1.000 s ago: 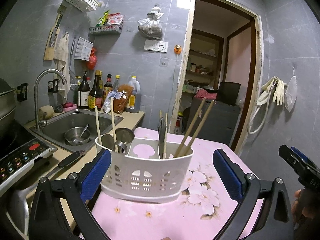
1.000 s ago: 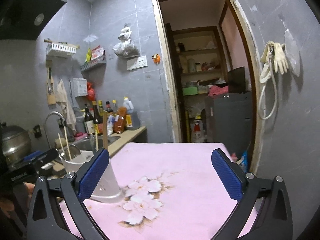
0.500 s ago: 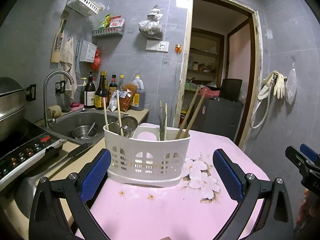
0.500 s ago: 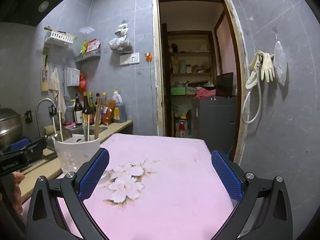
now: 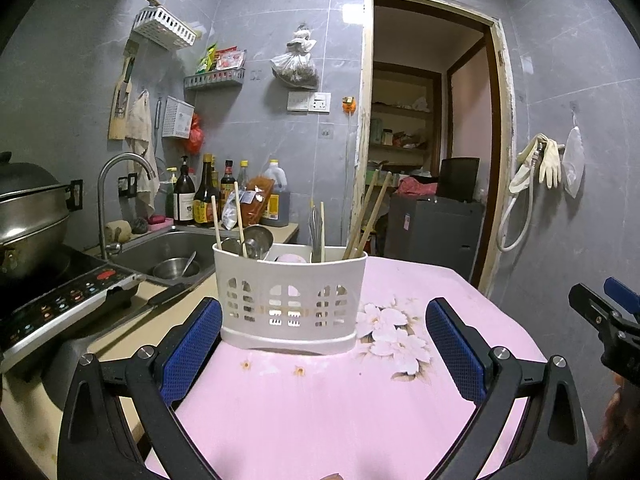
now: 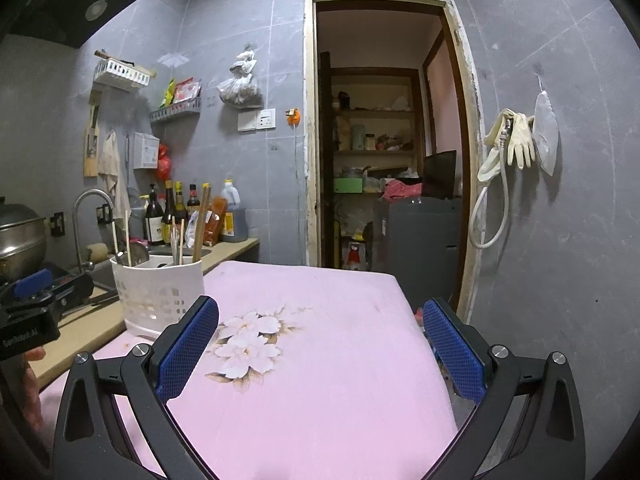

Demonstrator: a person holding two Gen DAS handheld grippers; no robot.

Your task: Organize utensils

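We held our left tongs spread wide and empty just short of the white utensil caddy, which stood upright on the pink flowered worktop directly ahead, its base a little beyond the blue pads and closer to the left pad than the right. The caddy held wooden chopsticks leaning in its right compartment, paler chopsticks and metal spoons in its left, and a slim metal utensil near the middle. Our right tongs were likewise wide open and gripping nothing, hovering over the bare pink cloth beside the printed flower, with the caddy well off to their left, beyond the left pad, at the near-left corner of the worktop. In the left view, the right tongs showed at the far right edge, apart from the caddy. Behind the caddy lay the steel sink with a bowl in it, and sauce bottles lined the wall.
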